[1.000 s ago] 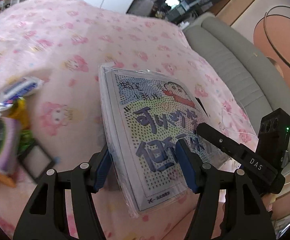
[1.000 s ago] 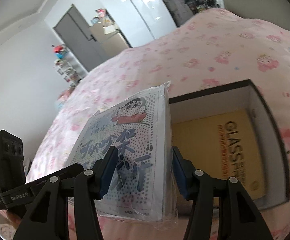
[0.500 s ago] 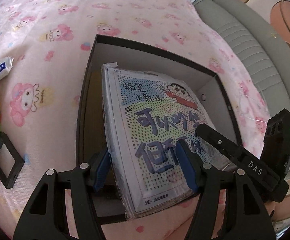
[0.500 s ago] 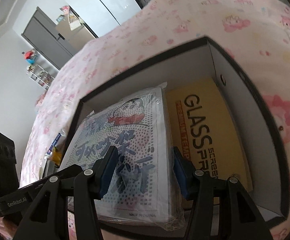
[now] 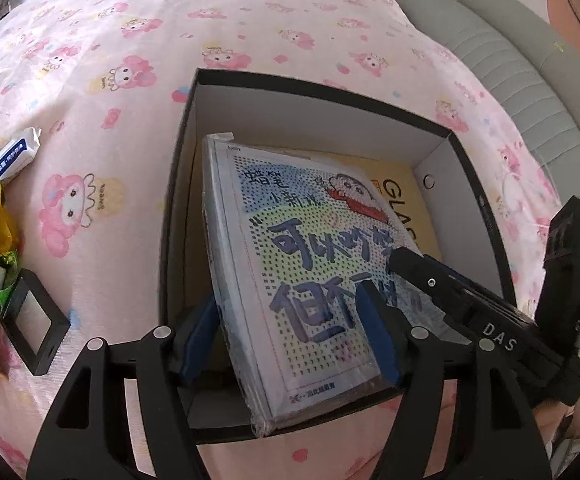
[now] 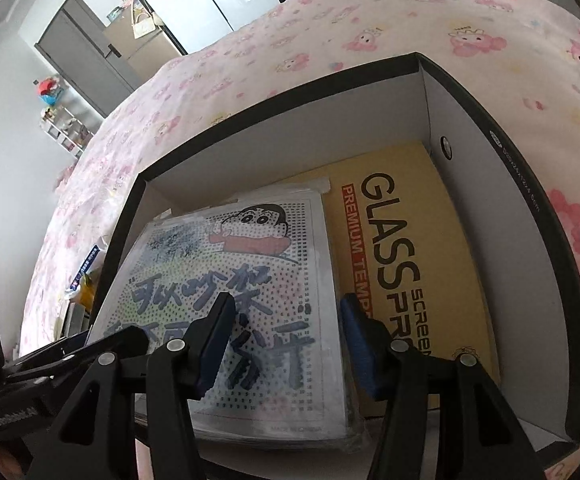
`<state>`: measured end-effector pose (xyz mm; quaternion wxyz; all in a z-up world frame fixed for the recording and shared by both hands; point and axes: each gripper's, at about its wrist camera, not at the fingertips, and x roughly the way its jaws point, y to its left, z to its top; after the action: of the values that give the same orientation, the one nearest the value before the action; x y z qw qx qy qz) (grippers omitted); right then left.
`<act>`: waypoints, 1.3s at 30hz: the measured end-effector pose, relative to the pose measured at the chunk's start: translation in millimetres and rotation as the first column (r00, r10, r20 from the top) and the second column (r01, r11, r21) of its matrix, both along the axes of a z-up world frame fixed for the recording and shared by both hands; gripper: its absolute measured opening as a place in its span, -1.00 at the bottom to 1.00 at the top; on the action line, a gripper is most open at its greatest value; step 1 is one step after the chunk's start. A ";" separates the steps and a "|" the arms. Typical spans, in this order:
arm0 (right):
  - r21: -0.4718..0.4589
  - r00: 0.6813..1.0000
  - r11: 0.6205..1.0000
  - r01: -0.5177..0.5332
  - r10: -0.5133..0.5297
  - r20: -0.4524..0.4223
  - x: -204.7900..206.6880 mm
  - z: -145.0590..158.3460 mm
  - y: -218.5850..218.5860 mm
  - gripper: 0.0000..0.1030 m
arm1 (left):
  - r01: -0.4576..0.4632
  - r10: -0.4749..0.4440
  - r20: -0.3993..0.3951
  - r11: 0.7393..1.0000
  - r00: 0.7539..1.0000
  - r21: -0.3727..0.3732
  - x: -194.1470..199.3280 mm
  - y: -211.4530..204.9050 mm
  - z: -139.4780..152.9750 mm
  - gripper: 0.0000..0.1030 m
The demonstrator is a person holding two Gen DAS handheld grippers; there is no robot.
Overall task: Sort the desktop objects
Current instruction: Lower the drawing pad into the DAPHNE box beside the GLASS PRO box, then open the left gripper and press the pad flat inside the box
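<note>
A plastic-wrapped cartoon notebook (image 5: 290,256) with blue brush lettering is held by both grippers inside an open black box with white walls (image 5: 314,104). My left gripper (image 5: 290,336) is shut on the notebook's left part, one blue pad on each side. My right gripper (image 6: 285,344) is shut on its right edge (image 6: 249,280). The notebook tilts over a yellow "GLASS" package (image 6: 414,264) lying on the box floor (image 6: 434,104).
The box sits on a pink cartoon-print cloth (image 5: 129,60). Left of the box lie a small black square frame (image 5: 33,316), a white-blue packet (image 5: 5,164) and yellow-green wrappers (image 5: 1,232). A grey sofa (image 5: 530,64) is at right.
Both grippers have carried the notebook from above the cloth into the black box and lowered it, tilted, over the yellow package. Both stay shut on it.
</note>
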<state>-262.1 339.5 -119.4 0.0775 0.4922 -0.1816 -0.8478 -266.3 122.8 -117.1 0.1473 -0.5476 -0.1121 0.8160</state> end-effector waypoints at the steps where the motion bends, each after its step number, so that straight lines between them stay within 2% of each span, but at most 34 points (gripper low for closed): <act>1: 0.001 1.000 1.000 -0.002 0.002 0.000 0.3 -0.2 0.0 -0.01 | -0.005 0.005 -0.004 1.000 1.000 -0.010 1.1 -1.1 1.3 0.31; 7: -0.008 1.000 1.000 0.009 -0.009 0.007 -0.6 -1.3 3.1 -0.01 | 0.004 -0.012 -0.091 0.996 0.996 -0.085 7.9 5.9 17.4 0.31; 11: 0.035 1.000 0.999 -0.010 0.009 0.019 -3.1 -4.4 -3.5 -0.01 | 0.051 -0.055 -0.055 0.996 0.997 -0.080 2.9 17.0 8.5 0.23; 15: 0.010 0.999 0.999 -0.030 0.030 0.019 -1.9 -4.0 -4.0 -0.01 | 0.083 -0.082 0.015 0.989 0.997 -0.121 0.3 28.4 -10.0 0.03; 19: -0.034 1.000 0.999 -0.028 0.029 0.009 2.5 0.7 2.4 -0.01 | 0.132 -0.127 0.042 0.976 0.991 -0.176 4.1 37.8 -16.0 0.01; 23: -0.041 1.000 0.999 -0.029 0.029 -0.006 6.5 6.6 3.0 -0.01 | 0.157 -0.145 0.073 0.968 0.987 -0.194 1.1 40.5 -19.4 0.01; 28: -0.012 0.999 0.999 -0.053 0.053 0.011 5.7 4.3 -5.1 -0.01 | 0.164 -0.150 0.074 0.950 0.986 -0.265 -6.5 47.9 -25.6 0.01; 30: -0.036 0.998 0.998 -0.055 0.055 0.007 6.3 5.9 -3.0 -0.01 | 0.164 -0.148 0.078 0.953 0.986 -0.255 -6.9 48.1 -24.7 0.01; 34: -0.047 1.000 0.999 -0.025 0.025 -0.005 9.1 11.3 4.7 -0.01 | 0.210 -0.192 0.108 0.961 0.975 -0.183 5.1 44.7 -16.0 0.01; 39: -0.005 1.000 1.000 0.002 -0.002 -0.011 11.2 15.6 8.1 -0.01 | 0.295 -0.263 0.172 0.934 0.949 -0.201 9.5 49.2 -14.3 0.02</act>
<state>-251.0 347.7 -103.9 0.0789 0.4871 -0.1840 -0.8501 -256.8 171.9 -131.4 0.1909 -0.6278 0.0495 0.7530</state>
